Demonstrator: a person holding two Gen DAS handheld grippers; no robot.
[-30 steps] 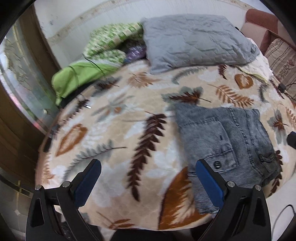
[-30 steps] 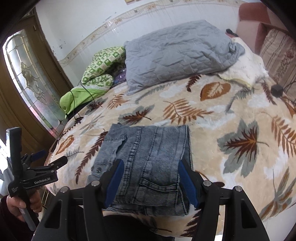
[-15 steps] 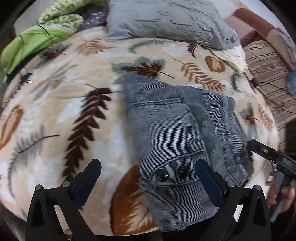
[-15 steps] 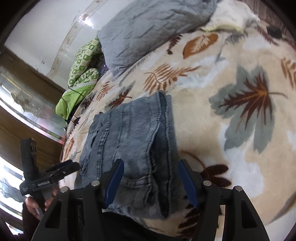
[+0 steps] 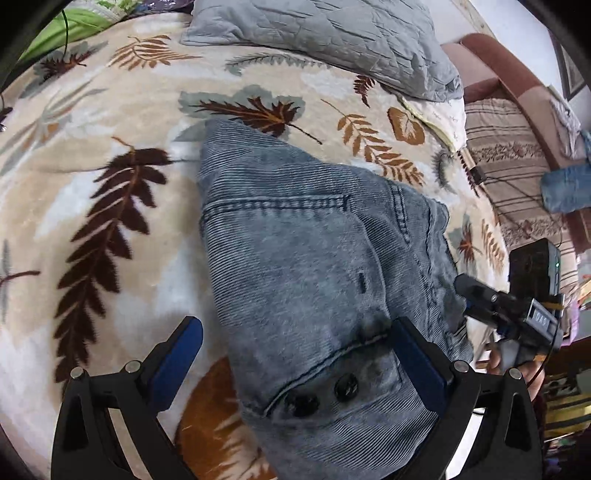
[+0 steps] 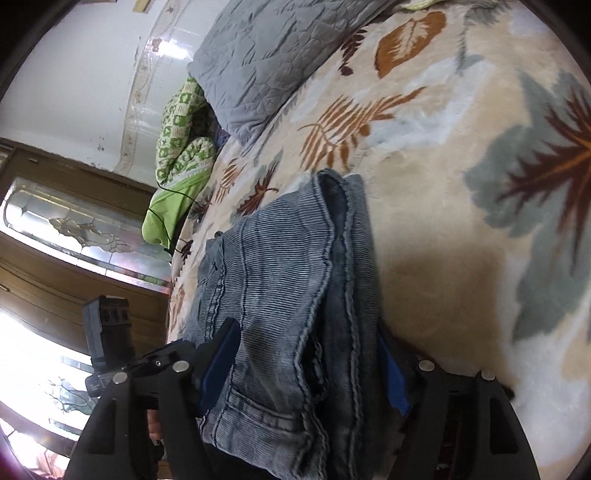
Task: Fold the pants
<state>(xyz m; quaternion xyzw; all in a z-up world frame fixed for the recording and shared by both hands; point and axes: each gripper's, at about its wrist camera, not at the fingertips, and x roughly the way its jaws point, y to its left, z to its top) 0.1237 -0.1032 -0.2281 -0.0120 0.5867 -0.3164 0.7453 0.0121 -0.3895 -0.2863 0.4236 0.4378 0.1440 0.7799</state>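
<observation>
The folded grey-blue denim pants (image 5: 310,266) lie on the leaf-patterned blanket (image 5: 103,206) near the bed's front edge, waistband with two dark buttons toward me. My left gripper (image 5: 295,354) is open, its blue pads straddling the waistband end just above it. My right gripper (image 6: 306,365) is open around the pants' other side (image 6: 288,280), one pad above the folded layers and one beside or under their edge. The right gripper also shows in the left wrist view (image 5: 517,314) at the pants' right edge.
A grey quilted pillow (image 5: 332,33) lies at the back of the bed. Green bedding (image 6: 181,155) is piled at the back left by a wooden glass-panelled door (image 6: 66,229). A striped sofa (image 5: 517,158) with blue cloth stands to the right.
Both grippers have moved in close to the pants and tilted. The left now straddles the waistband; the right now has the pants' edge between its open pads. The pants lie as before.
</observation>
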